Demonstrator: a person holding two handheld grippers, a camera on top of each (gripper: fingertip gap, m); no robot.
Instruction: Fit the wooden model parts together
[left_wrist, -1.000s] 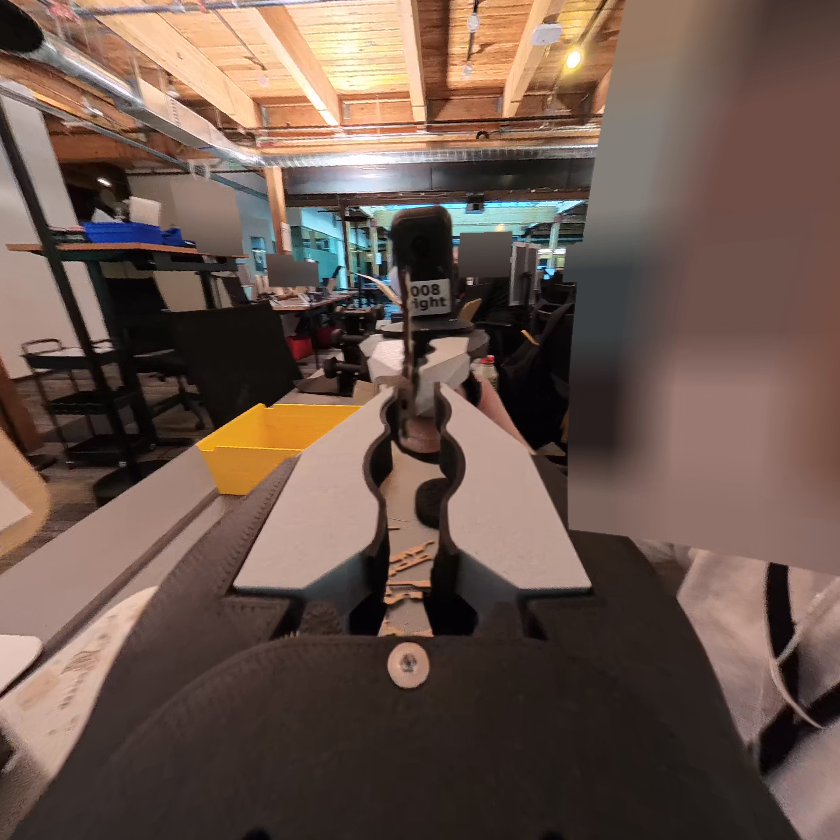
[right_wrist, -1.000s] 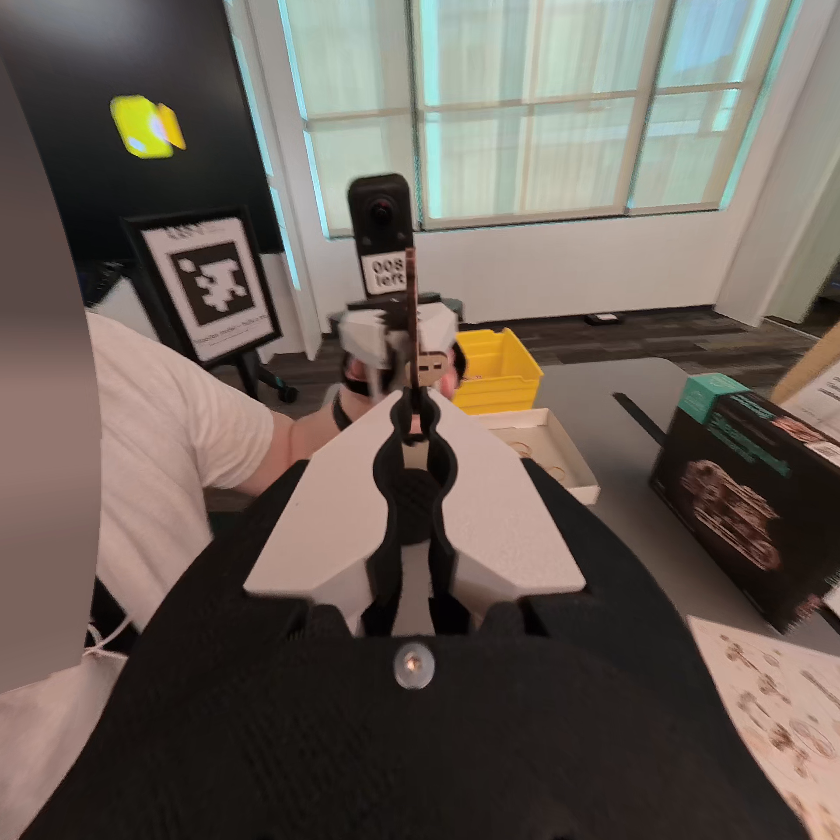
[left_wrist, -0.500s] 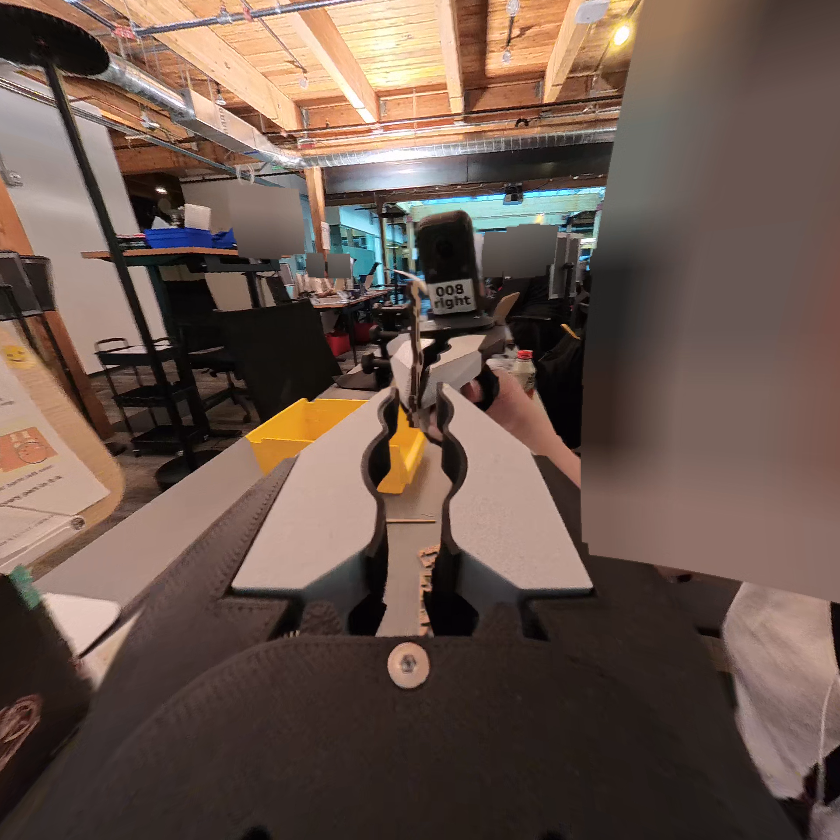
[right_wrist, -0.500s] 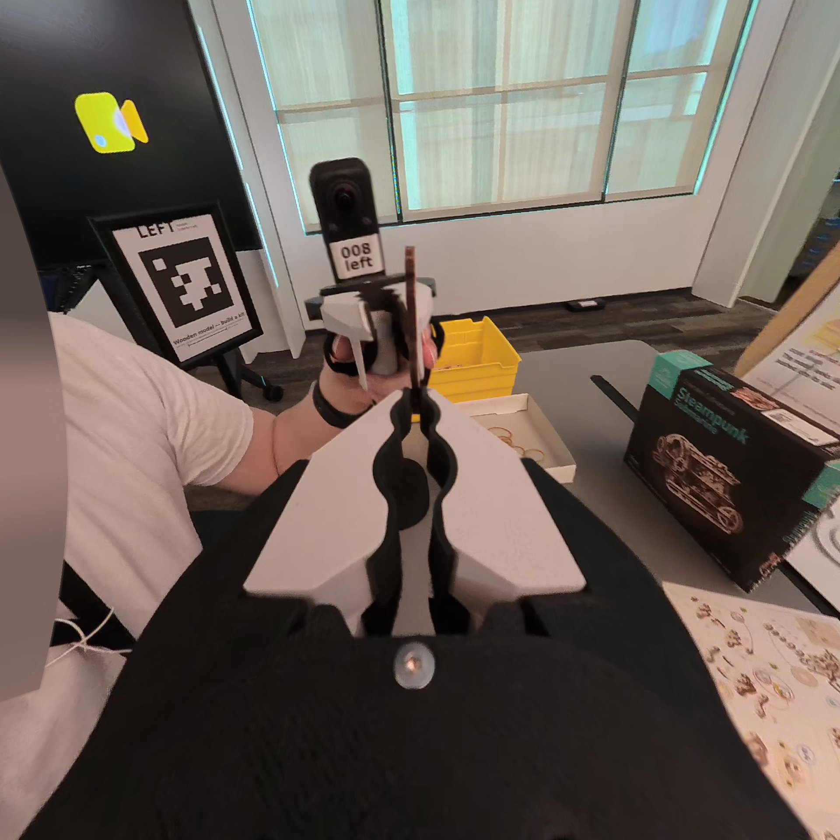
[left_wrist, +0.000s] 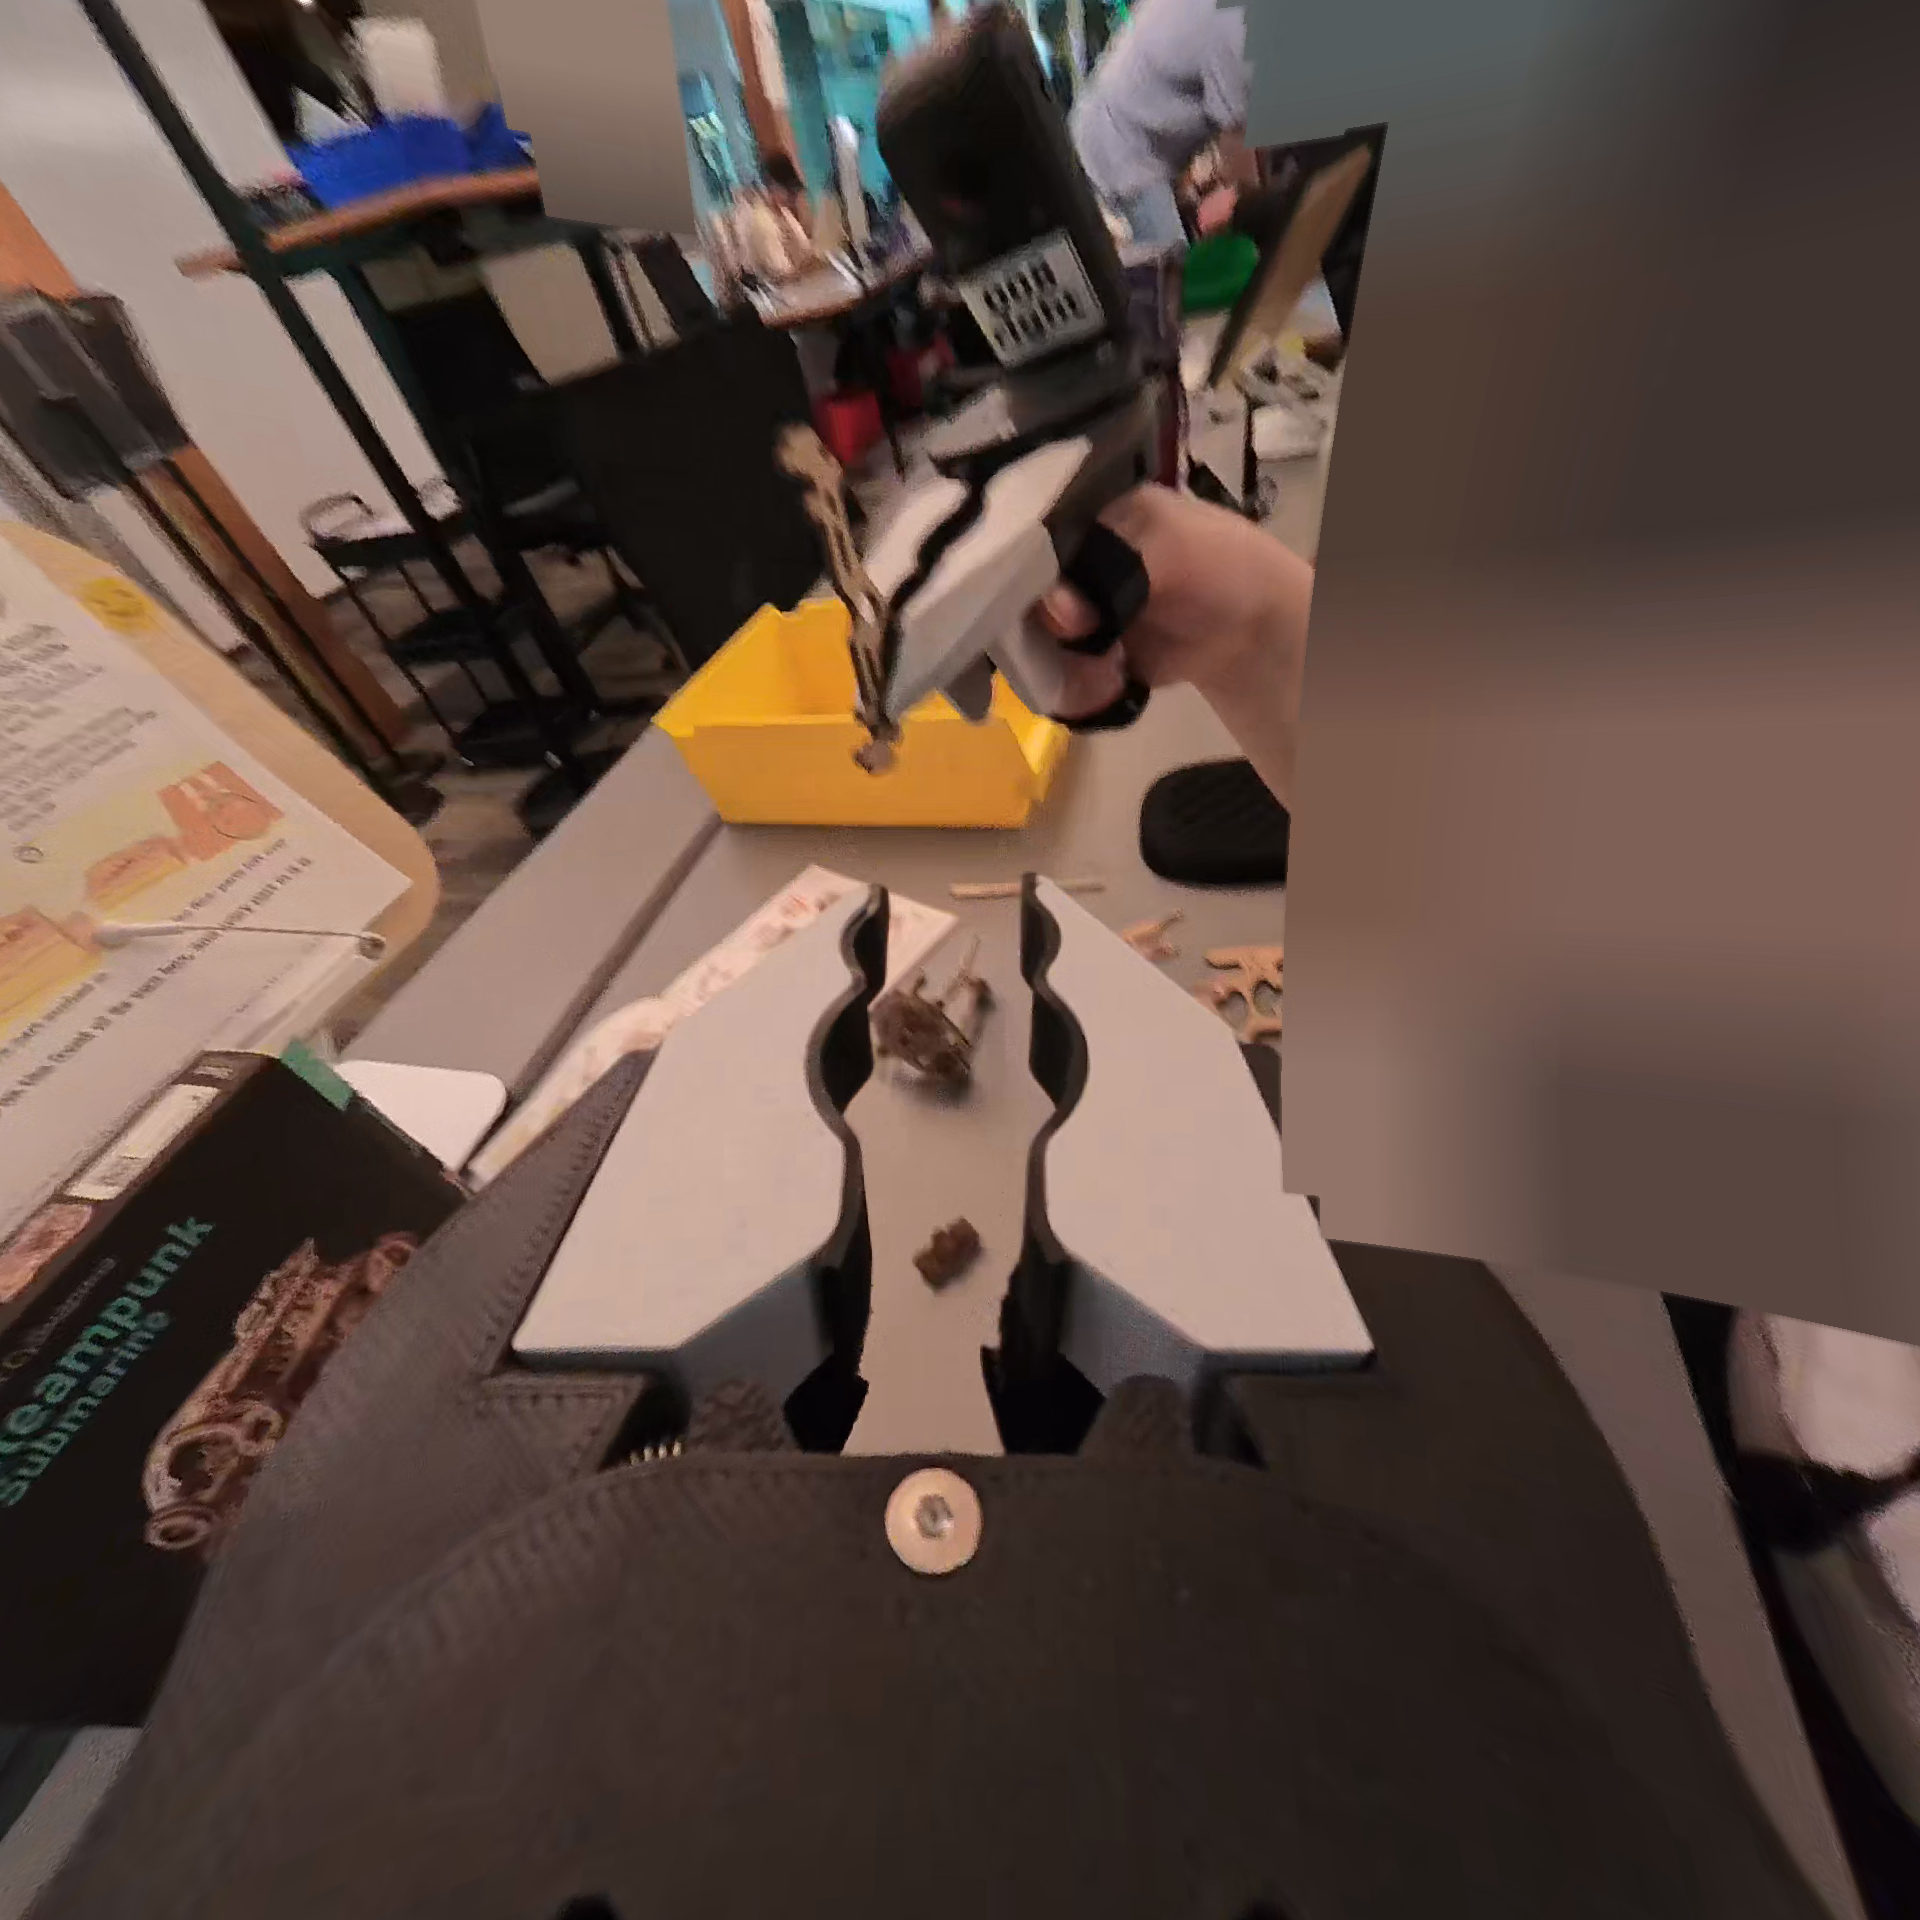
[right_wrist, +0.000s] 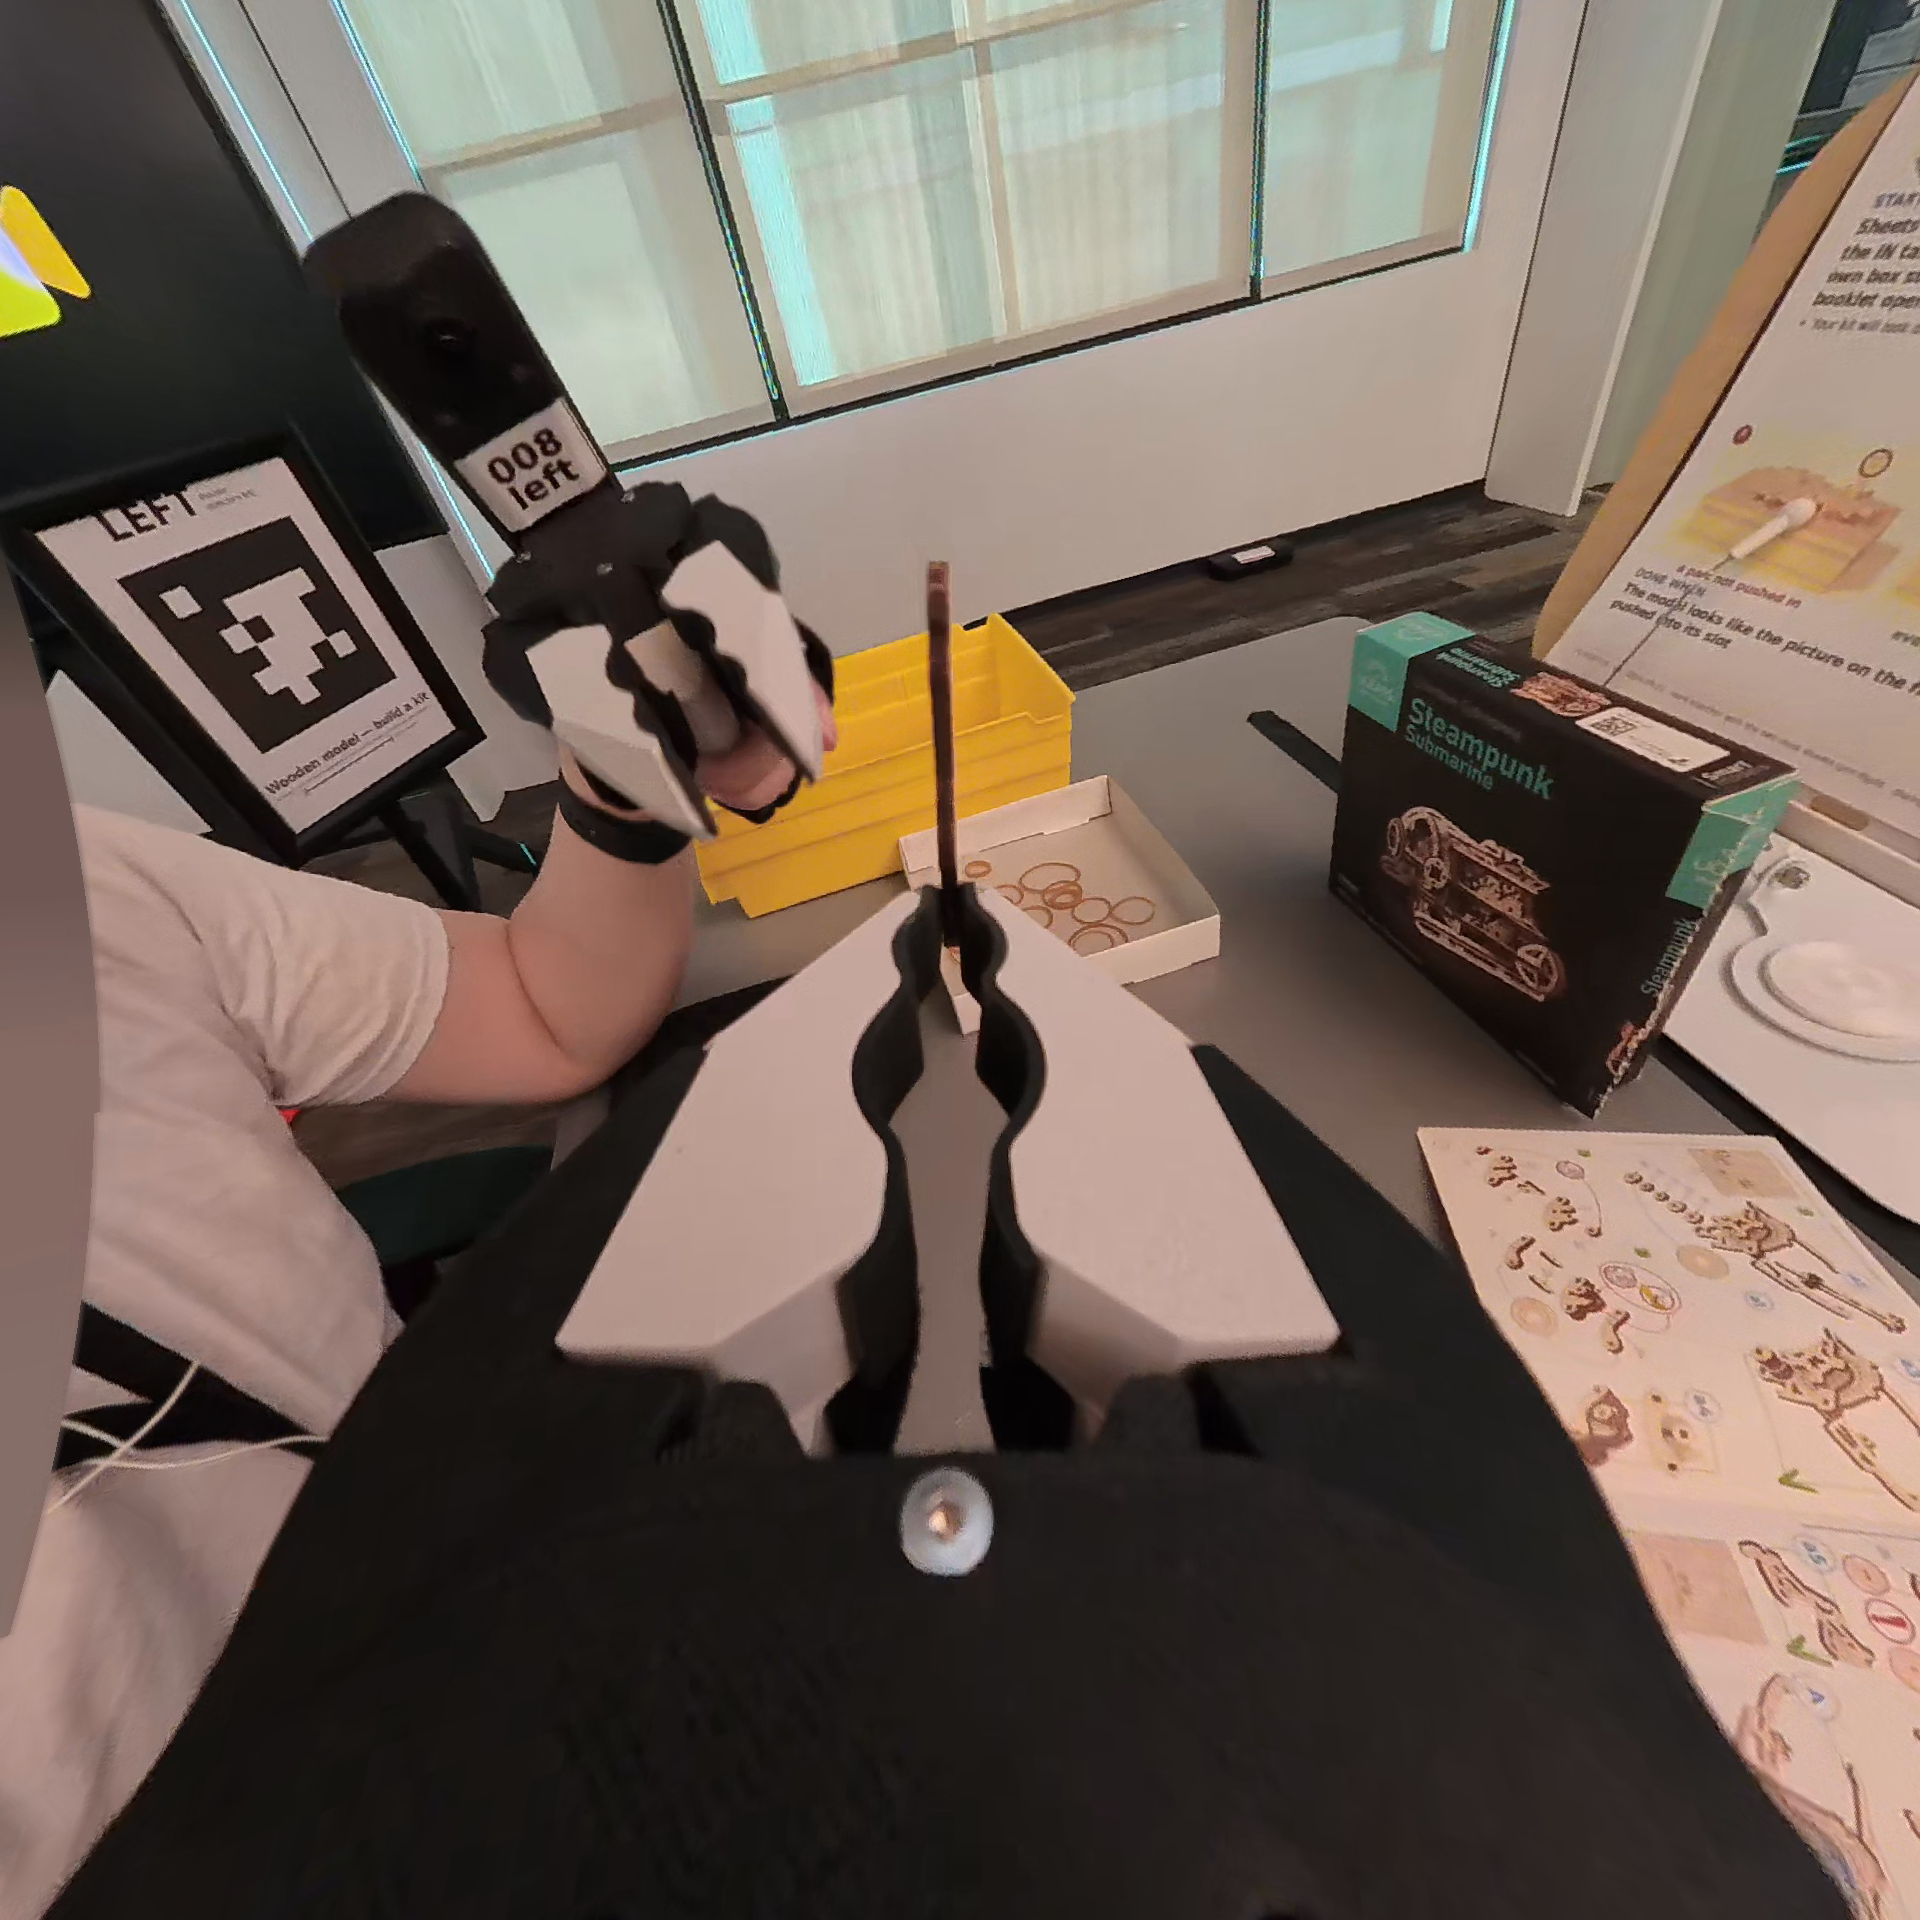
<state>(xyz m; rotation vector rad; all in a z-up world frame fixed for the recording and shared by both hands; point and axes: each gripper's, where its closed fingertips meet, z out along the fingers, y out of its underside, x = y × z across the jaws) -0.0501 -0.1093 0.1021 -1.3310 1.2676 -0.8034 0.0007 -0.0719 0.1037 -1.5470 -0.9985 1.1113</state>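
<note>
My right gripper (right_wrist: 948, 914) is shut on a thin flat wooden part (right_wrist: 940, 727), seen edge-on and standing upright above the table. In the left wrist view the same part (left_wrist: 836, 561) hangs from the right gripper (left_wrist: 894, 634) over the yellow bin. My left gripper (left_wrist: 954, 899) is open and empty, tilted down at the grey table (left_wrist: 1101, 831). A small wooden sub-assembly (left_wrist: 930, 1023) and a small wooden block (left_wrist: 948, 1252) lie on the table between its fingers. In the right wrist view the left gripper (right_wrist: 743, 769) is open, up and to the left of the held part.
A yellow bin (right_wrist: 831, 831) stands at the back of the table. A white tray of rubber bands (right_wrist: 1153, 883), the black kit box (right_wrist: 1507, 852), an instruction sheet (right_wrist: 1662, 1299) and a white dish (right_wrist: 1829, 987) lie to the right. Loose wooden parts (left_wrist: 1247, 987) and a black pad (left_wrist: 1210, 821) lie near the person's arm.
My left gripper has opened, drawn away from the part held by the right gripper, and tipped down toward the table. The right gripper still holds the flat part.
</note>
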